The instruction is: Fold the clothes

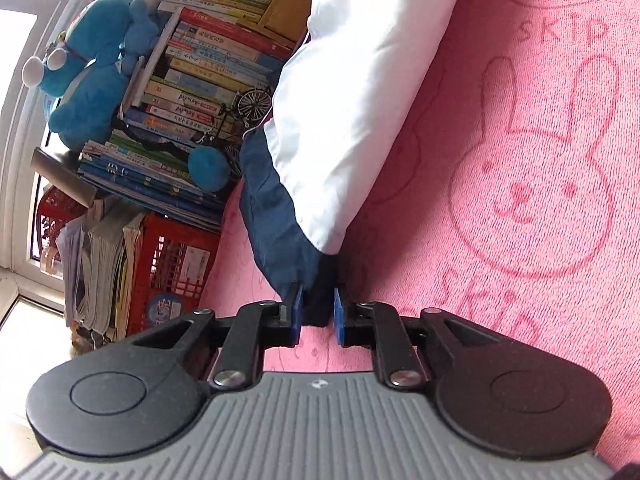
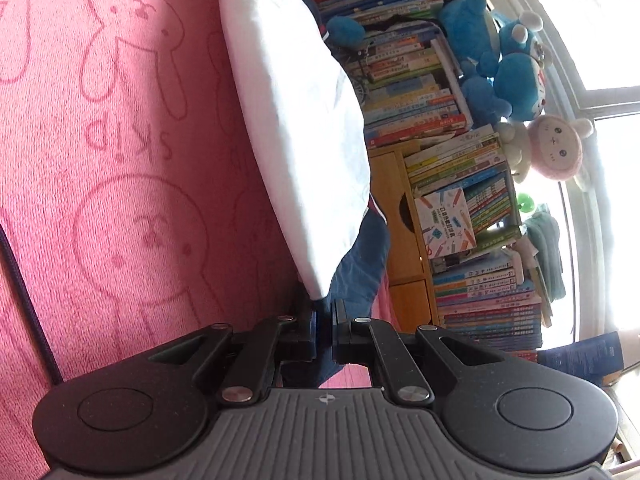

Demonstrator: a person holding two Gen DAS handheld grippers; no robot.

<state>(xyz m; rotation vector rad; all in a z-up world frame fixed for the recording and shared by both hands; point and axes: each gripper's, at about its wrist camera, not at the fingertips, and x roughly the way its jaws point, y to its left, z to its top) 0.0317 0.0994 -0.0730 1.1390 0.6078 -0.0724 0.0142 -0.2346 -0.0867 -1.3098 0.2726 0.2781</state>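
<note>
A white and navy garment (image 1: 360,92) stretches away from my left gripper (image 1: 317,312) over a pink rabbit-print bed cover (image 1: 520,200). Dark navy cloth fills the narrow gap between the blue pads (image 1: 297,312), so the left gripper is shut on the garment's corner. In the right wrist view the same garment (image 2: 296,120) runs up from my right gripper (image 2: 325,320), whose fingers are pressed close on a navy fold. The garment's lower edge hangs taut from both grippers, with the white panel above the navy part.
Beside the bed stand tall stacks of books (image 1: 200,80), blue plush toys (image 1: 88,68), a pink and white plush (image 2: 556,148) and a red crate (image 1: 172,272) with papers. A wooden cabinet (image 2: 404,240) and a bright window (image 2: 600,40) lie beyond. A dark cable (image 2: 24,300) crosses the cover.
</note>
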